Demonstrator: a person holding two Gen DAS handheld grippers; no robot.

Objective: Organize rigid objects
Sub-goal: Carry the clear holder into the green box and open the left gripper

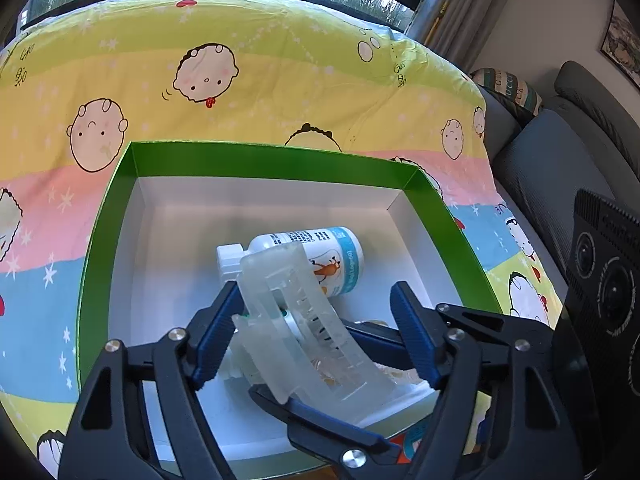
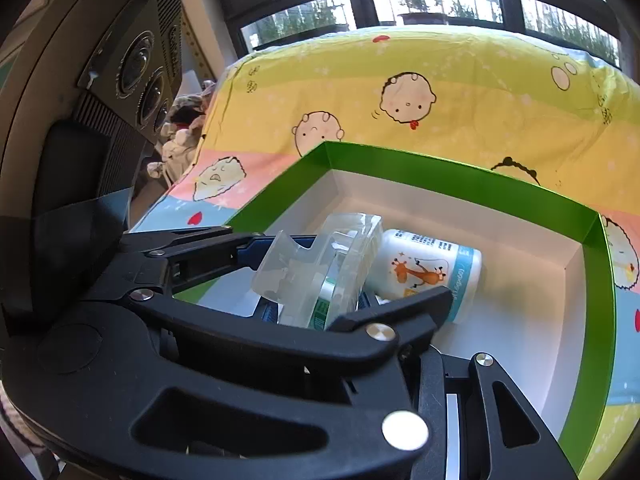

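In the left wrist view, the left gripper [image 1: 316, 332] stands wide open over a green-walled box [image 1: 104, 216] on a cartoon-print cloth [image 1: 280, 64], gripping nothing; a clear plastic case [image 1: 304, 320] passes between its fingers, above a white bottle [image 1: 320, 258] lying on its side on the box floor. In the right wrist view, the right gripper [image 2: 316, 280] appears to pinch the clear plastic case, though the contact is partly hidden by the left gripper's arm. The case looks light, stiff and slippery, likely best held across its flat sides. What lies beneath it is hard to make out.
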